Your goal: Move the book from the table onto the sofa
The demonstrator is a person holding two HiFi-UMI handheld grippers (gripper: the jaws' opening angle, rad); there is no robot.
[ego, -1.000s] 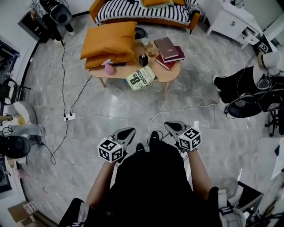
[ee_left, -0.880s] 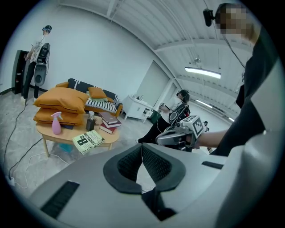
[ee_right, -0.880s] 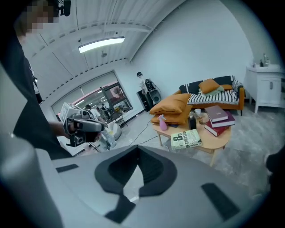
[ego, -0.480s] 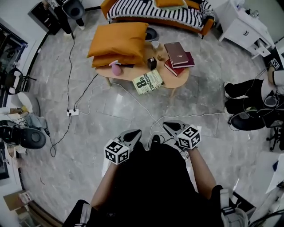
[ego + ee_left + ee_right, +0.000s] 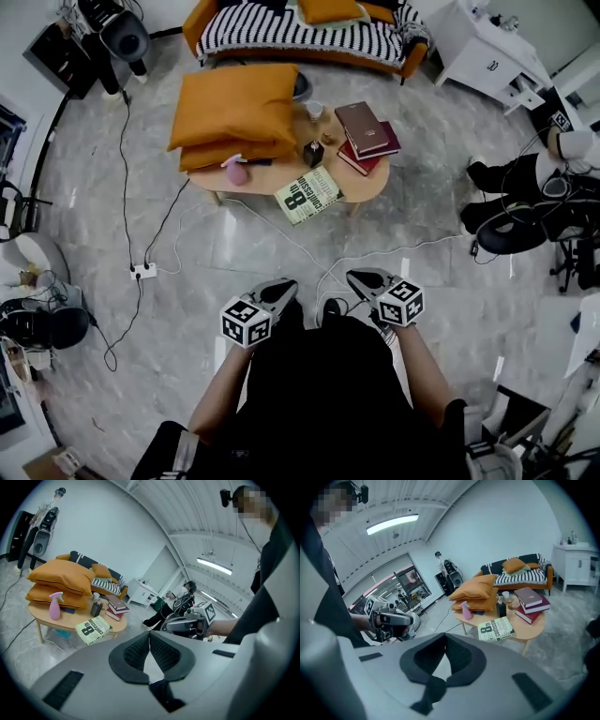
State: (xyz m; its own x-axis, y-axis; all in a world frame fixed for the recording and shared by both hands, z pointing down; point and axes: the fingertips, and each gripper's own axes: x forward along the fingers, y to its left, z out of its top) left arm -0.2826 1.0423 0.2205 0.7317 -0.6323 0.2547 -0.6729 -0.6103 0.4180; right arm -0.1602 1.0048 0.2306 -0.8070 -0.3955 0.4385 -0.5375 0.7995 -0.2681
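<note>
Risk: cream book seen overhanging front edge of counter, right of cushions, left of red stack. Could be knocked to floor if nudged on approach, or wrong book taken. Sofa lies beyond. Left hand-held gripper clenched, nothing held, well short of counter; right hand-held gripper likewise.
</note>
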